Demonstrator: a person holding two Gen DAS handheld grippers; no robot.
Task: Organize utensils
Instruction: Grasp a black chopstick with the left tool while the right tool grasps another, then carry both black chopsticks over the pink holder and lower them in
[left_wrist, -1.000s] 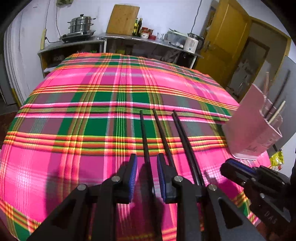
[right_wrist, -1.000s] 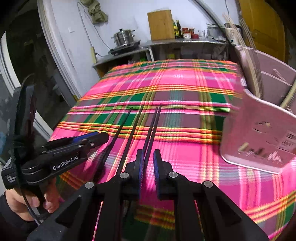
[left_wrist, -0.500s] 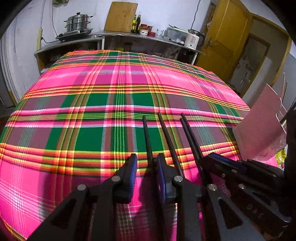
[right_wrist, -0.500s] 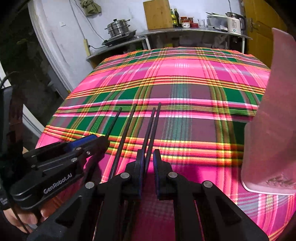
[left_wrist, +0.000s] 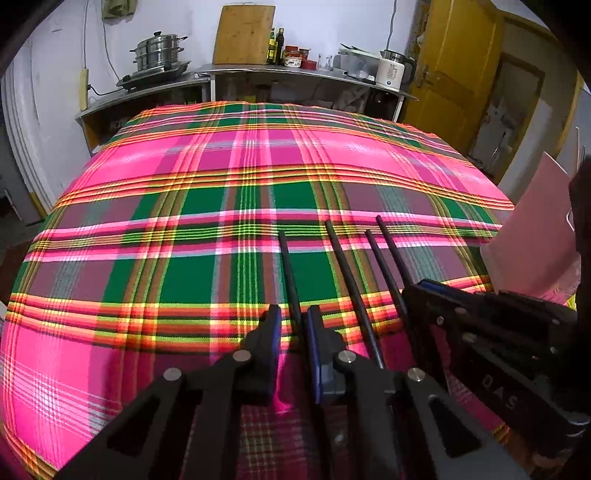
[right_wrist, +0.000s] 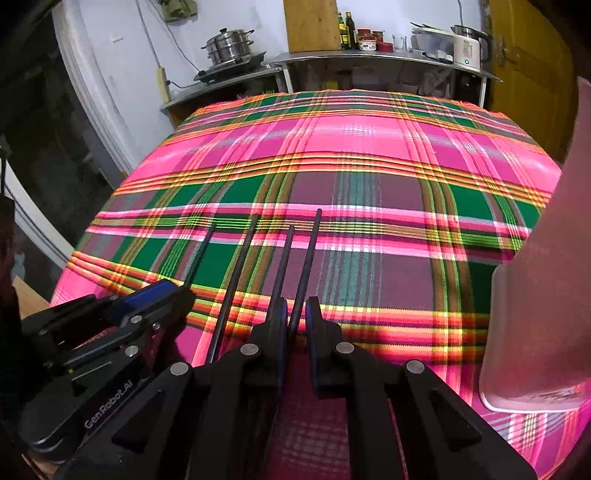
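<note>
Several black chopsticks lie side by side on the pink plaid tablecloth (left_wrist: 207, 192), pointing away from me. My left gripper (left_wrist: 291, 317) straddles the leftmost chopstick (left_wrist: 288, 266) with its blue-padded jaws narrowly apart, not clamped. My right gripper (right_wrist: 295, 314) has its jaws close around the rightmost chopstick (right_wrist: 306, 258), a thin gap showing. The right gripper also shows in the left wrist view (left_wrist: 424, 291), over the two right chopsticks (left_wrist: 391, 254). A pink utensil holder (right_wrist: 543, 280) stands at the right; it also shows in the left wrist view (left_wrist: 535, 236).
A metal counter (left_wrist: 295, 74) stands beyond the table's far edge with a steamer pot (left_wrist: 159, 51), a wooden cutting board (left_wrist: 243, 35), bottles and a white kettle (left_wrist: 393, 70). A yellow door (left_wrist: 454, 70) is at the right.
Both grippers have moved forward and lower along the chopsticks, and the right gripper has drawn in close beside the left. The pink holder has slid towards the right edge of both views.
</note>
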